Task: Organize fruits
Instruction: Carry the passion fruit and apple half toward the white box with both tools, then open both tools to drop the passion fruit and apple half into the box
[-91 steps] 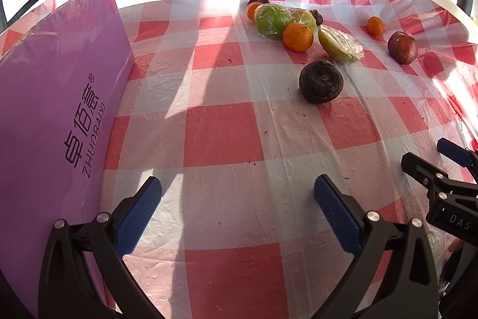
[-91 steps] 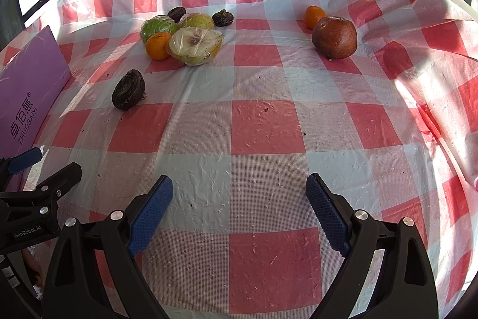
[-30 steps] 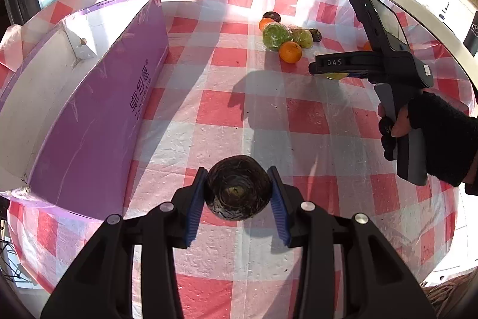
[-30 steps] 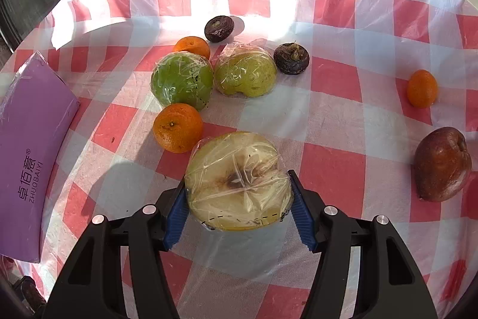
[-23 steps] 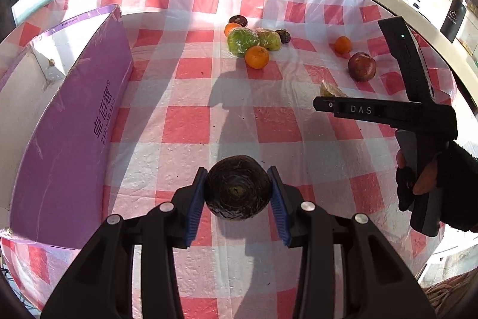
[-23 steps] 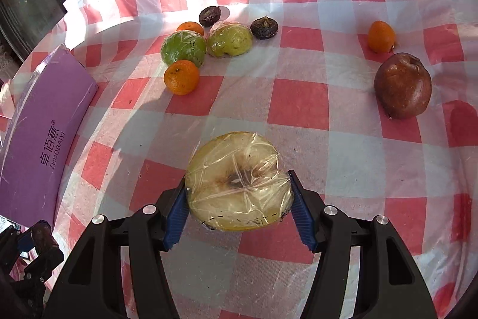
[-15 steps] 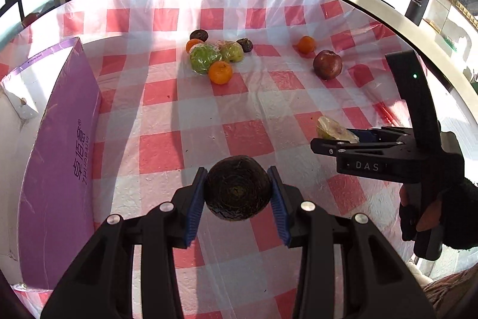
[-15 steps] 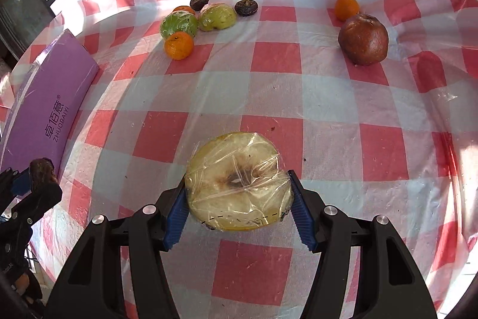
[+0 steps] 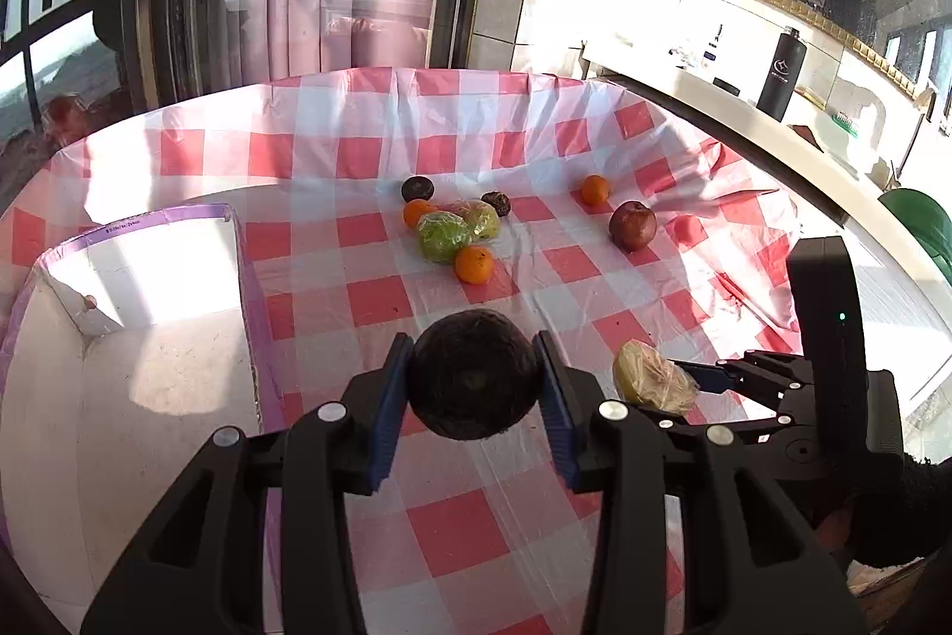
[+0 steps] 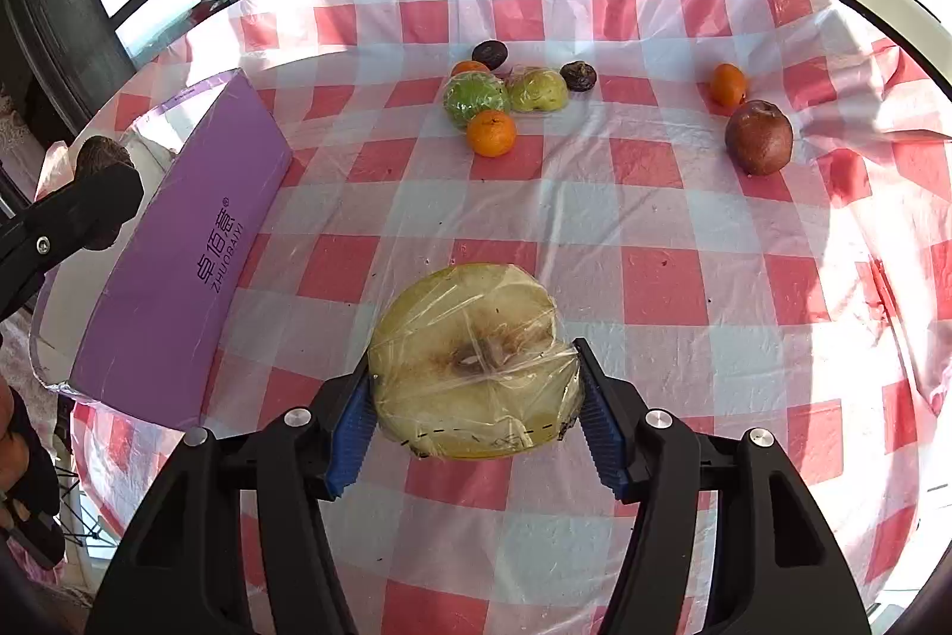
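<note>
Carrying one fruit apiece, both tongs hang above the checked worktop (image 10: 672,194) beside the purple box (image 10: 196,272); the left tongs (image 9: 473,400) are clenched on a dark round fruit (image 9: 475,376), pinched at its widest girth so it cannot roll out, just right of the box's open white interior; the right tongs (image 10: 476,412) grip a halved apple in cling film (image 10: 473,358) by its flanks, cut face up, a little further from the box on the same side; that sideways pinch looks chosen to keep pressure off the soft cut flesh.

Well beyond the box, a cluster waits on the cloth: two wrapped green fruits (image 10: 506,94), an orange (image 10: 491,133), a small dark fruit (image 10: 489,53); a reddish apple (image 10: 760,137) and a small orange (image 10: 727,84) lie further off still.

Judging by the task, the box is the bin; both loads seem headed over its near wall, the dark fruit closest; slippery film is the likely risk.
</note>
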Demonstrator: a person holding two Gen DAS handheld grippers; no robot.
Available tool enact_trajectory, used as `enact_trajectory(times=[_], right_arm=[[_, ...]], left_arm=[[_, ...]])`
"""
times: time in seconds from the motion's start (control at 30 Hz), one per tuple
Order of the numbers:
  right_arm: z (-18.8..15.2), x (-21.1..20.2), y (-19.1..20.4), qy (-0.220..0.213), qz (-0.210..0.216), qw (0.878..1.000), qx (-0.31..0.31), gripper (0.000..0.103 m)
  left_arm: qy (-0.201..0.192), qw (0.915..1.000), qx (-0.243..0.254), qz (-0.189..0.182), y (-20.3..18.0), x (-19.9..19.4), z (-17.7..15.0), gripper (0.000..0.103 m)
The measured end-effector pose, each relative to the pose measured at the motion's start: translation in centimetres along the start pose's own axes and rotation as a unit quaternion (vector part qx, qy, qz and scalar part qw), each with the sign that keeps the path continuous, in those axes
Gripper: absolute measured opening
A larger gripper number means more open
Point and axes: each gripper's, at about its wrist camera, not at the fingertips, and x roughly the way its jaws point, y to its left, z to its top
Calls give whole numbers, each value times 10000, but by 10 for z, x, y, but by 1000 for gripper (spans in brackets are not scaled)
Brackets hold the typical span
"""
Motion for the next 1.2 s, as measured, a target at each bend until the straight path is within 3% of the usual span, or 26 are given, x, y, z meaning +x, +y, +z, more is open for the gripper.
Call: enact_trajectory(times=[0.27, 0.53, 0.63, 0.8, 0.97, 1.2], right_arm=[[28, -8, 94, -464, 466, 9965, -507, 60], [65, -5, 192, -711, 1058, 9853, -1139, 60], [67, 10, 233, -500, 1035, 9795, -1655, 60], [50, 47, 277, 293, 743, 9649, -2503, 60], [33, 76, 290, 953, 443, 9499, -2943, 60], [14, 89, 297, 1399, 335, 9355, -3227, 60]], left_arm=[[-61, 9958, -429, 804, 89, -47, -13, 41], [460, 9796, -907, 1734, 175, -59, -45, 41], [747, 9726, -986, 1969, 197, -55, -55, 41], [1245, 9636, -929, 2174, 215, -39, -67, 41], [1626, 9599, -842, 2120, 220, -21, -75, 41], [2119, 9524, -1023, 1940, 234, 0, -87, 42]])
